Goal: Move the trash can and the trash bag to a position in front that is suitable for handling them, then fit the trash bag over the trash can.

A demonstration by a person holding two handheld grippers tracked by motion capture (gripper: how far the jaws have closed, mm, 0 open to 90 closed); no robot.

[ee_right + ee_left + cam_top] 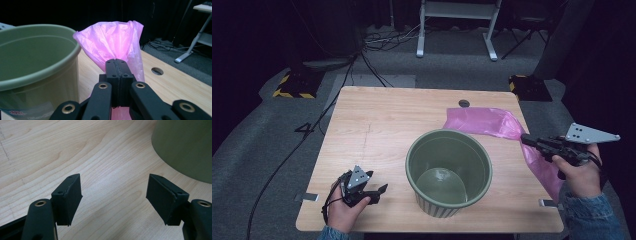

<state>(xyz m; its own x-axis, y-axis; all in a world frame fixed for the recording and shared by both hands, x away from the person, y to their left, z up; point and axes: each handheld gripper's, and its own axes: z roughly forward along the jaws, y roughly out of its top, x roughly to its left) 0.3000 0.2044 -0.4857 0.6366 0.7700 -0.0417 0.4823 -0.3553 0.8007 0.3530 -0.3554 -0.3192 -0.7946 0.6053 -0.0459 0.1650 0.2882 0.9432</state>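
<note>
A pink plastic bag (492, 123) drapes from the far right of the wooden table (377, 115) down over its right edge. My right gripper (526, 139) is shut on the bag and holds it above the table, right of a green bin. In the right gripper view the black jaws meet on the bunched pink bag (113, 45), which fans out above them. The green plastic bin (448, 170) stands upright near the table's middle, with nothing in it. My left gripper (379, 191) rests low at the front left, open; its fingers (68, 197) hold nothing, with bare wood between them.
A round cable hole (464, 103) sits near the table's far edge. Beyond the table lie floor cables (377, 45), a white desk frame (457, 25) and yellow-black striped stand bases (292, 87). The bin's wall (185, 147) stands close to the right of my left gripper.
</note>
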